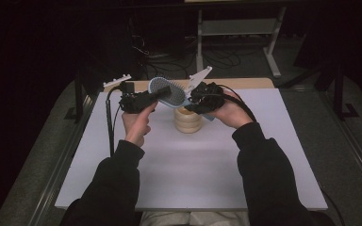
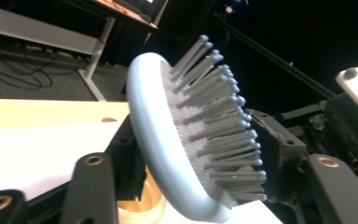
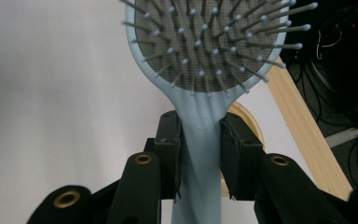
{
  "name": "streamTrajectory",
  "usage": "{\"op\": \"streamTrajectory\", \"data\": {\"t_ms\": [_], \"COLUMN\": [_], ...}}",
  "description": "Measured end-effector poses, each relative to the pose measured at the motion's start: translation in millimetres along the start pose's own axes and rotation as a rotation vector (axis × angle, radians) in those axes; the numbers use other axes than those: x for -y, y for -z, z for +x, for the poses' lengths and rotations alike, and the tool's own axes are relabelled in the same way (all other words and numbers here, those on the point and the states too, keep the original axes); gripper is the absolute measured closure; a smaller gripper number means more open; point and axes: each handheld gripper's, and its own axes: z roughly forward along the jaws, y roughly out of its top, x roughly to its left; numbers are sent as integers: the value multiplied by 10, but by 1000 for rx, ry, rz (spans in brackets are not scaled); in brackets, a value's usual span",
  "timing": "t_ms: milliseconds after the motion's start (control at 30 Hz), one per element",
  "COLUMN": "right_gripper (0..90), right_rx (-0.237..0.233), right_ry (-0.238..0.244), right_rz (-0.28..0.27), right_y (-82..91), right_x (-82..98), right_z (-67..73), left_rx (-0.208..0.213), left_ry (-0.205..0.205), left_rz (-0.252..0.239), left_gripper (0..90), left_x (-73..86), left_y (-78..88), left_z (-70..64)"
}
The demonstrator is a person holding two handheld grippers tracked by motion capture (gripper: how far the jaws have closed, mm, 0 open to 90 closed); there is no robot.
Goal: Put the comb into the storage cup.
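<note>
The right claw [image 3: 200,158] clamped the pale blue hairbrush [image 1: 167,91] by its handle above the worktop [image 1: 188,165], over a stack of wooden rings [image 1: 188,120]. The left claw [image 2: 191,158] pinched the brush head.

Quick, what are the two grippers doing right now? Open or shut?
Left gripper: shut on the head of the hairbrush, one jaw on its back, one on the bristles.
Right gripper: shut on the hairbrush handle.

Hairbrush [image 3: 205,56] head cut off above the fingers [image 3: 170,154]; handle end hidden below them; wooden ring stack [image 3: 247,116] mostly hidden behind.
</note>
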Motion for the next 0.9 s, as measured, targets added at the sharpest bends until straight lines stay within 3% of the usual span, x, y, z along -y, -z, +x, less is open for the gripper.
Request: {"op": "streamTrajectory", "data": {"t_ms": [100,267,467,667,900], "right_gripper": [689,690,679,546,339], "right_rx": [11,18,-6,-30,-33], "right_ry": [-14,-37,-79,-126,-206], "right_rz": [9,20,14,-11,-30], "right_y": [-34,-74,-81,-98,-104], "right_x": [-19,-63,-106,-102,-60], "right_z": [9,27,13,-12,-51], "left_rx": [17,7,12,1,-9], "left_ry": [11,-27,-66,-148,-180], "left_rz": [2,-1,11,60,69], "left_gripper": [506,548,571,576,578], "left_x": [-29,-76,-147,-253,-377], "left_y": [-3,12,21,-27,-44], "left_z": [-5,-53,-90,-162,-212]}}
